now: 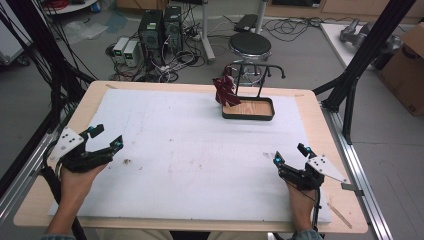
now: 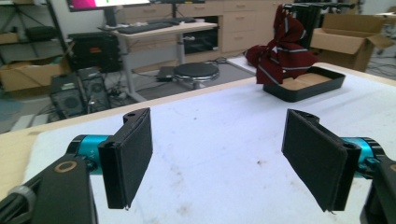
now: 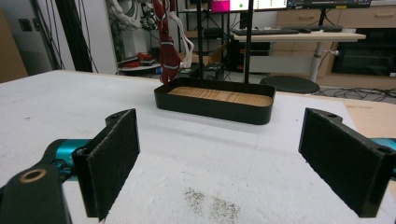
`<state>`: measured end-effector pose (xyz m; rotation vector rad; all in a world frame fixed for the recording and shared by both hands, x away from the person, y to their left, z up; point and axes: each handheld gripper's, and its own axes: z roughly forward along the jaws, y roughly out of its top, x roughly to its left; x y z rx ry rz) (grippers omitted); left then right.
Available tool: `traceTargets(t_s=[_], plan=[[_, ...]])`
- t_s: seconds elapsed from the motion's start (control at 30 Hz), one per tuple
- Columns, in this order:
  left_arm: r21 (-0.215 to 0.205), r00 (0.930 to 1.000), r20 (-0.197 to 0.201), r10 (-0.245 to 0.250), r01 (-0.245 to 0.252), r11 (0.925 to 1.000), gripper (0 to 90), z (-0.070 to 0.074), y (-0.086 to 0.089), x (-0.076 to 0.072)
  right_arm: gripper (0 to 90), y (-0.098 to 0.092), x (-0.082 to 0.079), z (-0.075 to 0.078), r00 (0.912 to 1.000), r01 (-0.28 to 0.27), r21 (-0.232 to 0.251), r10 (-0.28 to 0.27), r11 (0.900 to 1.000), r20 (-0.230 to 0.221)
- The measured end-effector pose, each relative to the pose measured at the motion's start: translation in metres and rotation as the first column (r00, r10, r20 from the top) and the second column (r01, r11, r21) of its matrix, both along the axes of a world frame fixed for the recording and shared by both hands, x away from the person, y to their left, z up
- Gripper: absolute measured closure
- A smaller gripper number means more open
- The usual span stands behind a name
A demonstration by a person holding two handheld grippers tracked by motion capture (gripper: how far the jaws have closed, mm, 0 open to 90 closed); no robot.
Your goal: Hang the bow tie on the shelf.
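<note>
A black tray with a wooden floor (image 1: 248, 109) stands at the far middle of the white mat (image 1: 190, 150), with a black rack (image 1: 257, 75) rising from it. A dark red striped cloth (image 1: 225, 90) hangs from the rack's left end over the tray's left edge; the same cloth (image 2: 280, 51) and tray rim (image 2: 317, 86) show in the left gripper view, and cloth (image 3: 167, 42) and tray rim (image 3: 215, 109) in the right gripper view. My left gripper (image 1: 108, 138) rests open at the mat's near left. My right gripper (image 1: 291, 154) rests open at the near right. Both hold nothing.
The mat covers a wooden table (image 1: 320, 125). Small dark crumbs (image 3: 212, 203) lie just before the right gripper, and specks (image 1: 126, 161) near the left. Beyond the far edge stand a black stool (image 1: 250, 46), computer towers (image 1: 160, 30) and cables. A cardboard box (image 1: 407, 70) sits at right.
</note>
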<state>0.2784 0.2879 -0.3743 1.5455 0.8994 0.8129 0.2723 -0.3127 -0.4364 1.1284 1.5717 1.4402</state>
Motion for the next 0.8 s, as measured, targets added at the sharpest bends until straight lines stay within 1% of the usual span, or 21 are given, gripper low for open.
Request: traceTargets(t_s=[0.07, 0.1, 0.3, 0.33, 0.43, 0.47, 0.6, 0.8], plan=[[-0.005, 0.9997, 0.002, 0.026, -0.026, 0.9997, 25.0, -0.006, 0.004, -0.009, 11.5, 0.0, 0.0, 0.0, 1.0, 0.0, -0.002, 0.0, 1.0, 0.001], [-0.002, 0.9995, 0.004, 0.031, -0.031, 0.9995, 25.0, -0.008, 0.005, -0.012, 11.5, 0.0, 0.0, 0.0, 1.0, 0.0, -0.003, 0.0, 1.0, 0.001], [0.005, 0.9989, 0.009, 0.045, -0.045, 0.999, 25.0, -0.015, 0.006, -0.021, 11.5, 0.0, 0.0, 0.0, 1.0, 0.004, -0.001, -0.004, 1.0, -0.002], [0.01, 0.999, 0.004, 0.044, -0.044, 0.999, 25.0, -0.017, 0.006, -0.021, 11.5, 0.0, 0.0, 0.0, 1.0, 0.004, -0.001, -0.004, 1.0, -0.002], [0.005, 0.9987, -0.012, 0.05, -0.05, 0.9987, 23.2, -0.025, 0.006, -0.023, 11.5, 0.0, 0.001, 0.0, 1.0, 0.004, -0.006, -0.004, 1.0, -0.001], [0.006, 0.9982, -0.021, 0.055, -0.055, 0.9985, 23.2, -0.029, 0.005, -0.023, 11.5, 0.0, 0.001, 0.0, 1.0, 0.004, -0.005, -0.004, 1.0, -0.001], [0.011, 0.9977, -0.027, 0.063, -0.063, 0.998, 23.2, -0.033, 0.005, -0.024, 11.5, 0.0, 0.001, 0.0, 1.0, 0.002, -0.005, -0.002, 1.0, -0.003], [0.003, 0.9967, -0.039, 0.072, -0.072, 0.9974, 23.2, -0.039, 0.006, -0.024, 11.5, 0.0, 0.001, 0.0, 1.0, 0.001, -0.007, -0.001, 1.0, -0.002]])
